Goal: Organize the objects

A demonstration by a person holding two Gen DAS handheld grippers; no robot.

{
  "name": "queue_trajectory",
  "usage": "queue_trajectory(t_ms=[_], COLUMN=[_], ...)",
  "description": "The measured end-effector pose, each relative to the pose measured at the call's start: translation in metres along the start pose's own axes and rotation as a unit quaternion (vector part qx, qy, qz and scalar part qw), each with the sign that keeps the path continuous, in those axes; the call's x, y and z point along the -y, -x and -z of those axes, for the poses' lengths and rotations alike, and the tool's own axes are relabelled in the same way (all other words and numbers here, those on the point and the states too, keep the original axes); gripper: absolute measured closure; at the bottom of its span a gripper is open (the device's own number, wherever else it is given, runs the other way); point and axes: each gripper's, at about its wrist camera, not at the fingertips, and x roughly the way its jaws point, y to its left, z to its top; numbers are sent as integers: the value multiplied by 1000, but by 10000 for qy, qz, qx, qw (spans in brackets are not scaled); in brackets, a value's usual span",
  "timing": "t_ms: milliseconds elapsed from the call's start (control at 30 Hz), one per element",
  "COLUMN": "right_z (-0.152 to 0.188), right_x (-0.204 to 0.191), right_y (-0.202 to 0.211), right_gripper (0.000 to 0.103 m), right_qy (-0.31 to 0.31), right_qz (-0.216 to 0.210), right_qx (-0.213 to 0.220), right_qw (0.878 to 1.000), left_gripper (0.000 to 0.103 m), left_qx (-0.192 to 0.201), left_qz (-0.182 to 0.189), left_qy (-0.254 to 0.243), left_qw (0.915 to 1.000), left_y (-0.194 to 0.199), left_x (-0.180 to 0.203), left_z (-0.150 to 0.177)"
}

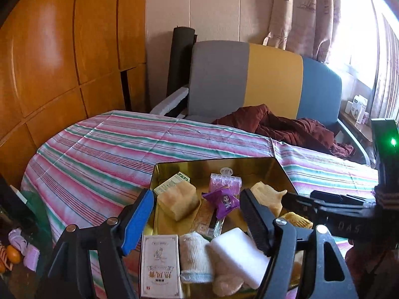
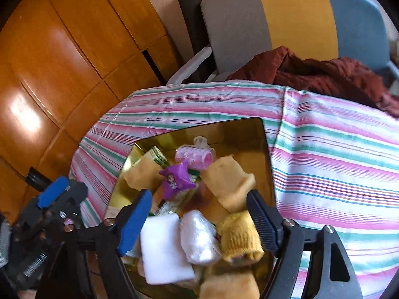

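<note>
Both your left gripper (image 1: 197,220) and right gripper (image 2: 199,214) stand wide, seemingly empty, over the gold metal tin (image 2: 264,137); settle one target before closing.

Gold tin (image 1: 254,168) on pink, green and white striped cloth (image 1: 124,149).

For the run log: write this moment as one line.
stage: sorting | left gripper: open, empty | right gripper: open, empty | shiny gold metal tin: on striped tablecloth, full | purple snack packet: on top
</note>
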Motion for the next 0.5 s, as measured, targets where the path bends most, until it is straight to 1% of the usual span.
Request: queue_trajectory(t_ms=[67,133,200,300,433,500], right_z=[6,14,21,33,48,55], right_x=[-3,-5,-8,-10,-11,-10], right_y=[7,16,23,31,39,42], right_gripper=[21,17,16,16,16,16], right_qy=[111,206,267,328,359,362], right_qz=[127,251,315,362,396,421], right_qx=[84,188,260,294,295,283], right_qw=[9998,9993,9988,9984,9981,9981], left_gripper=[30,30,30,30,30,30], left_qx=[27,60,74,63,-16,-39], left_qz=[-46,-159,-188,-389,-250,-234], left_qy=[2,-16,-19,4,183,187], left_qw=[10000,9999,9998,9992,9995,9995], left_y=[6,13,19,26,33,35], left_x=[1,4,7,13,13,14], left_z=[2,5,8,13,21,26])
